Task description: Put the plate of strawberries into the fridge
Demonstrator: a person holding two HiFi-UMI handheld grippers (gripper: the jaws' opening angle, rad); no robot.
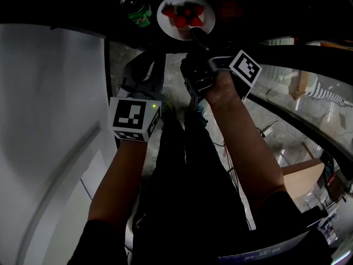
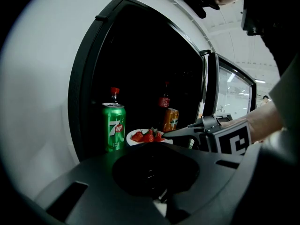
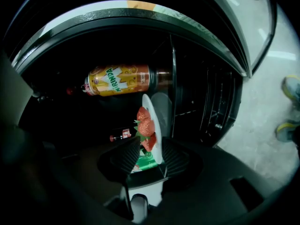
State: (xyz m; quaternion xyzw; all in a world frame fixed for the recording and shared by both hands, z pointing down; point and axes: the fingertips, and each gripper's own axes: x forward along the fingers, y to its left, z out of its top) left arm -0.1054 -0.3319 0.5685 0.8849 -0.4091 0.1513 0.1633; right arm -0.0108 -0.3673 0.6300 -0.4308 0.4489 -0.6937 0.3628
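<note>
A white plate (image 1: 170, 22) with several red strawberries (image 1: 185, 14) rests on the dark fridge shelf. In the left gripper view the plate (image 2: 132, 138) sits between a green can (image 2: 114, 127) and an orange can (image 2: 170, 119). My right gripper (image 1: 197, 35) reaches into the fridge at the plate's near rim. In the right gripper view, that rim (image 3: 158, 149) stands between the ribbed pads (image 3: 127, 157), with a gap on one side, so my right gripper (image 3: 151, 157) is open. My left gripper's marker cube (image 1: 135, 119) hangs back by the fridge's front; its jaws are hidden.
A green can (image 1: 137, 9) stands left of the plate, with a dark bottle (image 2: 164, 99) further back. The fridge's white outer wall (image 1: 49, 93) fills the left. Its glass door (image 2: 229, 93) stands swung open at the right. Cables lie on the floor (image 1: 276, 131).
</note>
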